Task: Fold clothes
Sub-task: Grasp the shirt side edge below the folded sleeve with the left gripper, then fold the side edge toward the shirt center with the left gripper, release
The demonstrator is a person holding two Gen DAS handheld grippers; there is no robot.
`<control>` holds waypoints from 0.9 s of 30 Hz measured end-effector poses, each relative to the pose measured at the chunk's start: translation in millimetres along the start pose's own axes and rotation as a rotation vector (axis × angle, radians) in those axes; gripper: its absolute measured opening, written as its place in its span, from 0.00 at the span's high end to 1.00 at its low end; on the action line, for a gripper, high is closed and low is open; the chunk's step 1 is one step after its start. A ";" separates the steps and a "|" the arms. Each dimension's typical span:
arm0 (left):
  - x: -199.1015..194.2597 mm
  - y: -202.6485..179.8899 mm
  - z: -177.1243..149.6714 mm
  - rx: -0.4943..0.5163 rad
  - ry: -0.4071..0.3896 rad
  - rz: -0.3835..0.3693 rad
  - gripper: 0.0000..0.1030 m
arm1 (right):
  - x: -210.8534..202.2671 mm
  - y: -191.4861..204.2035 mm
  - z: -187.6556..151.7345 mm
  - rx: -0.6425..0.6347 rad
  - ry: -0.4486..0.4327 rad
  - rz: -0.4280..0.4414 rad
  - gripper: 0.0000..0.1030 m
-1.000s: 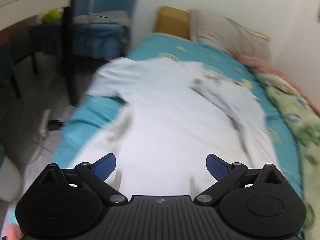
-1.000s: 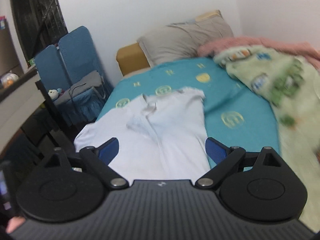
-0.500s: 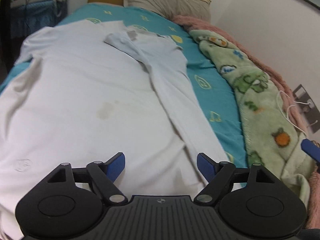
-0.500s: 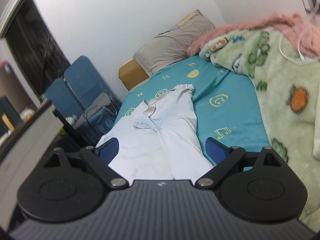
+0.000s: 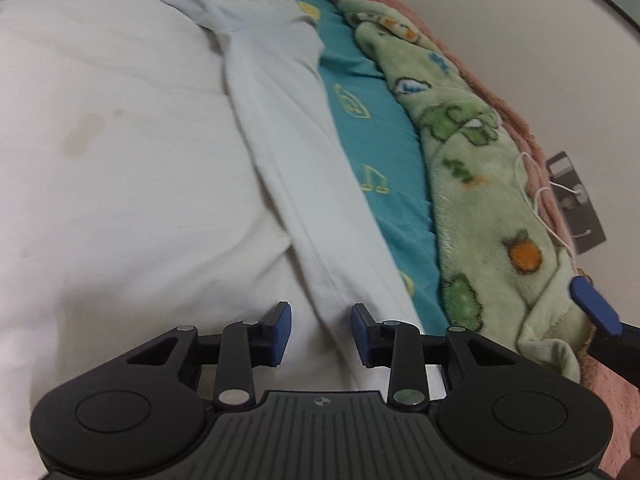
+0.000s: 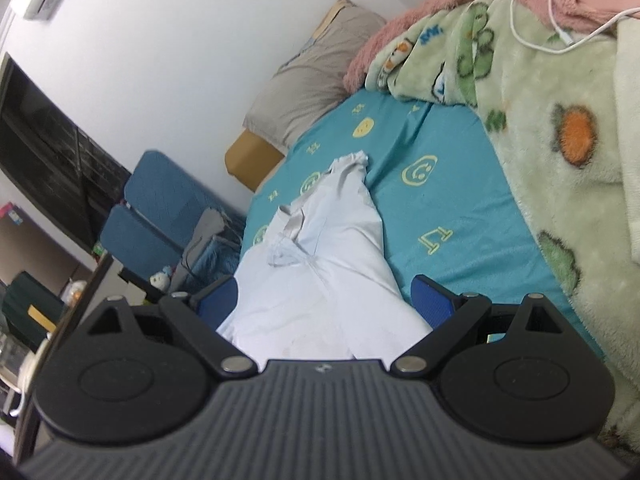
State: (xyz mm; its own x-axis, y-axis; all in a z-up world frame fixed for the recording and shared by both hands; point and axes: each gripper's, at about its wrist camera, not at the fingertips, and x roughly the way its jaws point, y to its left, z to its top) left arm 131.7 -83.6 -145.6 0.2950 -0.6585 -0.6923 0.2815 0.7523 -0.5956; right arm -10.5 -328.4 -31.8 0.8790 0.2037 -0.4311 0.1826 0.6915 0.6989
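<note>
A white collared shirt [image 5: 132,152] lies spread on the teal bed sheet [image 5: 372,152], its right side folded inward as a long pale strip [image 5: 288,128]. My left gripper [image 5: 321,330] hovers low over the shirt's near hem by that fold; its jaws are partly closed with a gap and hold nothing. My right gripper [image 6: 324,296] is wide open and empty above the shirt [image 6: 320,272], whose collar [image 6: 292,226] points toward the pillow. One blue fingertip [image 5: 592,300] of the right gripper shows at the right edge of the left wrist view.
A green cartoon blanket [image 5: 480,160] and pink blanket [image 6: 440,8] lie along the wall side with a white cable [image 6: 560,12]. A grey pillow [image 6: 312,80] is at the head. Blue chairs [image 6: 156,216] and a desk stand beside the bed.
My left gripper moved lower and closer to the shirt's near hem, and its jaws narrowed from wide open. My right gripper tilted and stayed open.
</note>
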 end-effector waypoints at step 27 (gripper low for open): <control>-13.4 -13.1 -15.7 0.011 0.061 -0.347 0.96 | 36.0 -10.5 -8.3 0.040 0.108 -0.074 0.08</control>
State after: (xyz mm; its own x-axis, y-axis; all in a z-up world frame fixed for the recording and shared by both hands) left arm 109.7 -84.4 -135.0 0.1251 -0.8722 -0.4729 0.3649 0.4836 -0.7956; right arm 15.6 -322.6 -59.4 0.8102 0.2287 -0.5397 0.2643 0.6794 0.6846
